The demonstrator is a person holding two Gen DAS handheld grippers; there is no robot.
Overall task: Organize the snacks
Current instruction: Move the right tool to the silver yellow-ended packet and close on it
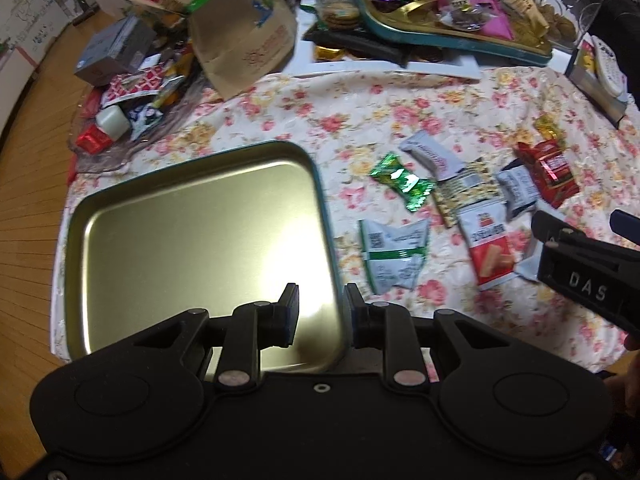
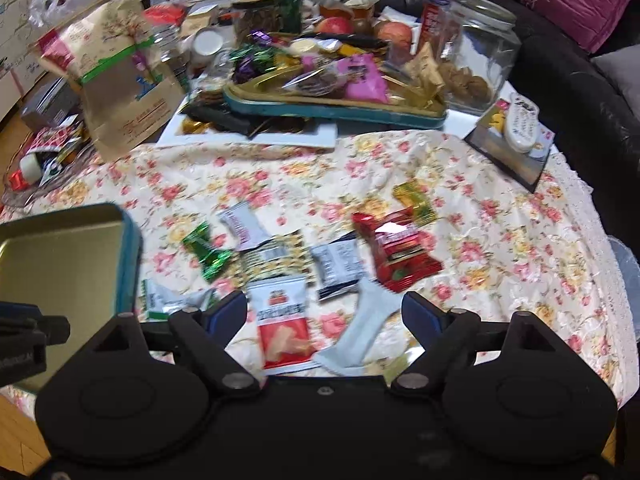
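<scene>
Two snack packets [image 2: 285,322] (unheld) between right jaws.

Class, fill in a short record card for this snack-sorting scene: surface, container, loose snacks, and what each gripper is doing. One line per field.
surface: floral tablecloth
container: empty gold tin tray, teal rim, left of the snacks
loose snacks: green foil candy, red-and-white cracker packet, red packet, plain white wrapper, several others, all on the cloth
left gripper: over the tray's near right corner, jaws narrowly apart, nothing between them
right gripper: above the cracker packet and white wrapper, jaws wide, nothing gripped
background: second tray heaped with sweets
</scene>
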